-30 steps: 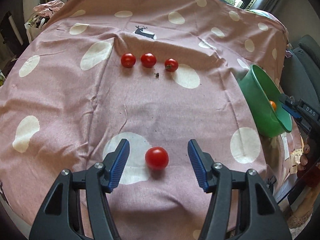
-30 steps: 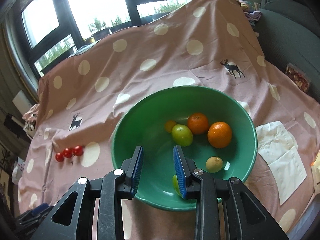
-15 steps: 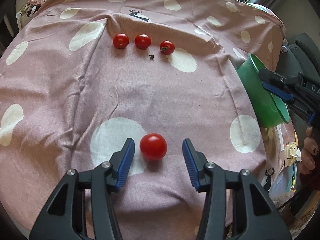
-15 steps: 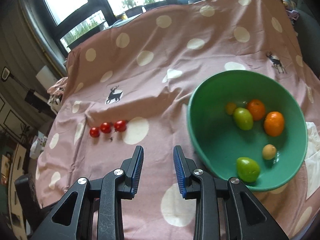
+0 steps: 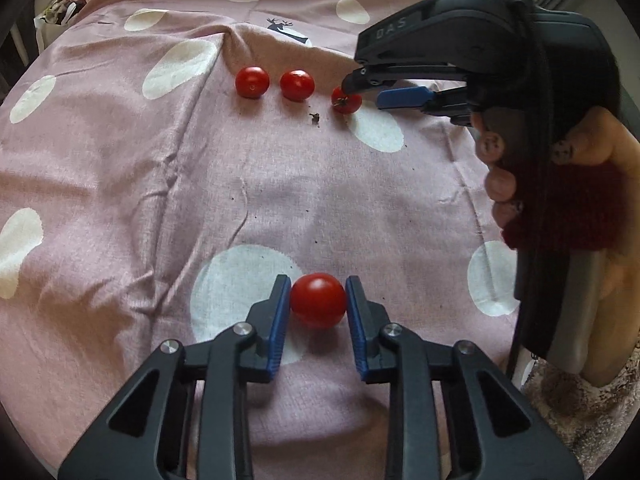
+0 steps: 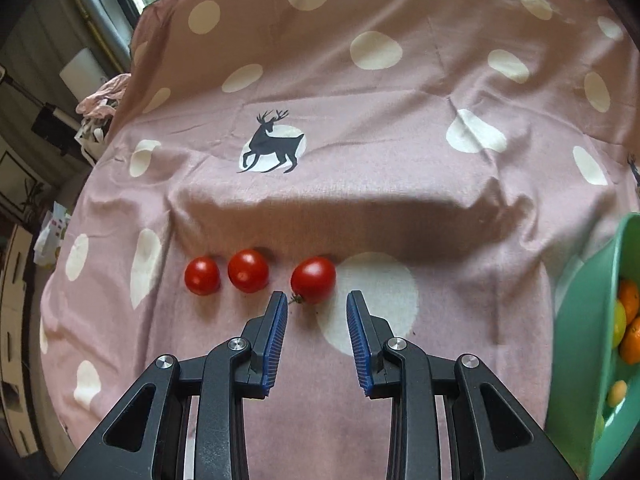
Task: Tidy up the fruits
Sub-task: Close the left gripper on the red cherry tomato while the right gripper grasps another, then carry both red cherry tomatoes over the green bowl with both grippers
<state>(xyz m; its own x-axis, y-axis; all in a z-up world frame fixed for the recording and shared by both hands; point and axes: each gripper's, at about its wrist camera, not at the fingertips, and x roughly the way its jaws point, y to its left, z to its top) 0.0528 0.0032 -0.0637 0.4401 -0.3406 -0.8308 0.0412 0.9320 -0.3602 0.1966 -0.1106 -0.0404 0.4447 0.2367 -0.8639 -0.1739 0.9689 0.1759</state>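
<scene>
A red cherry tomato (image 5: pixel 318 300) lies on a white dot of the pink cloth, and my left gripper (image 5: pixel 318 280) is closing its blue pads against both sides of it. Farther back, three more tomatoes sit in a row (image 5: pixel 252 82) (image 5: pixel 297 85) (image 5: pixel 347 102). My right gripper (image 6: pixel 317 294) hovers just short of the rightmost tomato (image 6: pixel 313 279), its jaws drawn close together with nothing between them. The left wrist view shows that right gripper (image 5: pixel 362 92) reaching in from the right, its tip beside this tomato.
A green bowl (image 6: pixel 580 320) holding oranges (image 6: pixel 630 300) and other fruit stands at the right edge. The pink spotted cloth (image 6: pixel 400 208) is wrinkled, with a raised fold behind the tomato row. A person's hand (image 5: pixel 500 184) holds the right gripper. Clutter lies beyond the table's left edge.
My left gripper's jaws have closed from wide open onto the near tomato. The right gripper swung left from above the bowl to the row of three tomatoes.
</scene>
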